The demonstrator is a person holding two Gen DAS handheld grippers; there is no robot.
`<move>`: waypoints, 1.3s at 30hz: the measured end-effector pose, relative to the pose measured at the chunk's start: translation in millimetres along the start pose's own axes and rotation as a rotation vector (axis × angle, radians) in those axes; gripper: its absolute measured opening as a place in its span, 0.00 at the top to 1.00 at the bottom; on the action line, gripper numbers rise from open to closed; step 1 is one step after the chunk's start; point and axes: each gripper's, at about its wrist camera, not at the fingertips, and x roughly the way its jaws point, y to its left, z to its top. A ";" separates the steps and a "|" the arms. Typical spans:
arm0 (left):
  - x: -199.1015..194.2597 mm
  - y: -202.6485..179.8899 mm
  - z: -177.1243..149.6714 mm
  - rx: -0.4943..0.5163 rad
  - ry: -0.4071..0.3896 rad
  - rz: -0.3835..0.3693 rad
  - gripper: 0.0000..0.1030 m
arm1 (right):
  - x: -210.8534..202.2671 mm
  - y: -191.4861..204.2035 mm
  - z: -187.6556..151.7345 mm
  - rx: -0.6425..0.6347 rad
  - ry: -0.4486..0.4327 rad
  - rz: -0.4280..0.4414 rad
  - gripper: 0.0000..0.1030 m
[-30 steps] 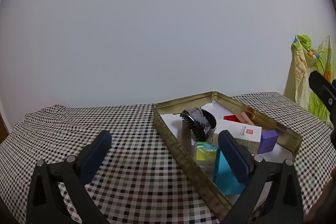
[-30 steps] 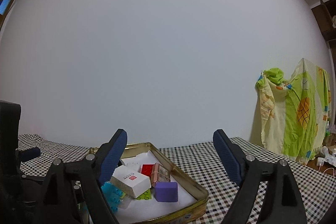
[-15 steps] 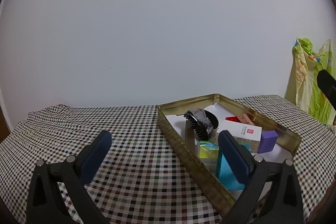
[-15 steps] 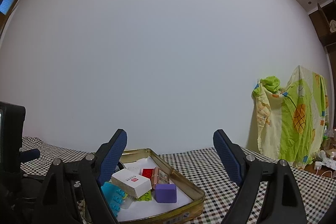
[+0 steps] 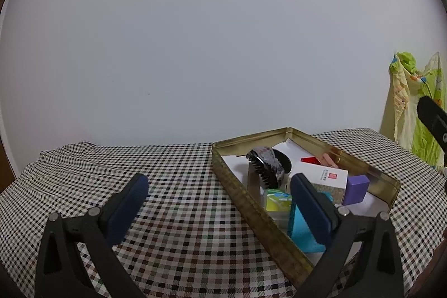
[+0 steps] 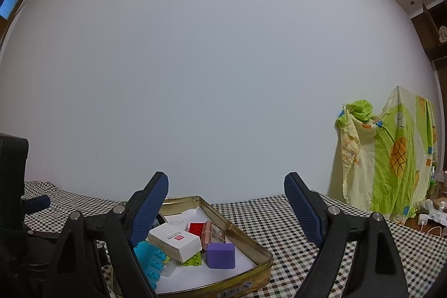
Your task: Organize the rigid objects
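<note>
In the gold tin [image 5: 243, 203], white box [image 5: 325, 178], purple block [image 5: 356, 189], perhaps a hairbrush [image 5: 265, 165].

Unreadable red mark on white box [image 6: 175, 241]

The left gripper [image 5: 218, 200] is built of matte black plastic arms shaped as open triangular frames. Each finger is faced with a long dark blue pad [image 5: 127, 207], and round silver screws [image 5: 94, 211] are set at the arm joints. The right gripper [image 6: 226, 201] is made alike: black triangular arms, silver screw heads [image 6: 334, 210], and dark blue pads [image 6: 303, 207] whose faces are finely ribbed.
</note>
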 end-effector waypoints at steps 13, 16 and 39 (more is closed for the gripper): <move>-2.2 -0.9 3.0 0.011 -0.011 0.007 0.00 | -4.7 -0.7 -1.8 -0.004 0.004 0.004 0.10; -2.5 -0.8 2.9 0.011 -0.010 0.006 0.00 | -5.2 -1.1 -2.3 -0.005 0.008 0.005 0.10; -3.8 0.3 4.0 0.011 -0.017 -0.001 0.00 | -8.2 -5.1 -4.1 -0.001 0.006 0.016 0.03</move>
